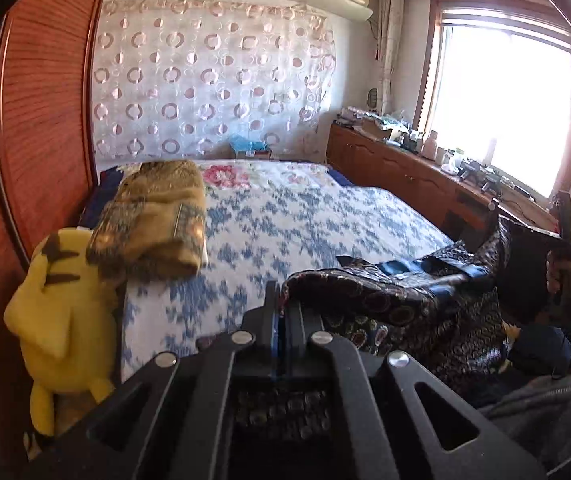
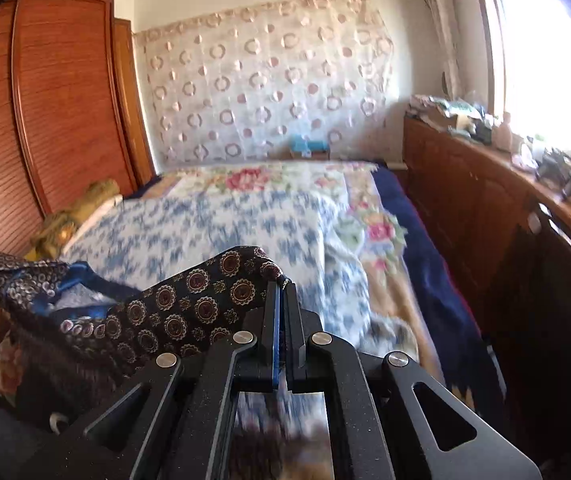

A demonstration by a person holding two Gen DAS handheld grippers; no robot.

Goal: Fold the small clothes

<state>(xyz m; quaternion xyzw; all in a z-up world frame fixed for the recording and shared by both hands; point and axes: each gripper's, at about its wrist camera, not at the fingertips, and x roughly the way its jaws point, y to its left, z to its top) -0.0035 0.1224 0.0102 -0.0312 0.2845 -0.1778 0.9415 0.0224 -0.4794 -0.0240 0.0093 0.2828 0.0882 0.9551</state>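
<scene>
A dark garment (image 1: pixel 401 300) with round gold medallions and a blue lining hangs stretched above the bed between both grippers. My left gripper (image 1: pixel 281 296) is shut on one edge of it, and the cloth runs off to the right. The other hand with the right gripper (image 1: pixel 563 216) shows at the right edge of the left wrist view. In the right wrist view my right gripper (image 2: pixel 283 284) is shut on a corner of the same garment (image 2: pixel 189 304), which trails to the left with its blue lining (image 2: pixel 73 284) showing.
The bed (image 1: pixel 285 220) has a blue-and-white floral cover. A folded olive-brown blanket (image 1: pixel 157 220) and a yellow plush toy (image 1: pixel 61 320) lie at its left, by the wooden wardrobe (image 1: pixel 41 120). A cluttered wooden cabinet (image 2: pixel 485 208) runs under the window on the right. A grey cloth (image 1: pixel 537 408) lies low right.
</scene>
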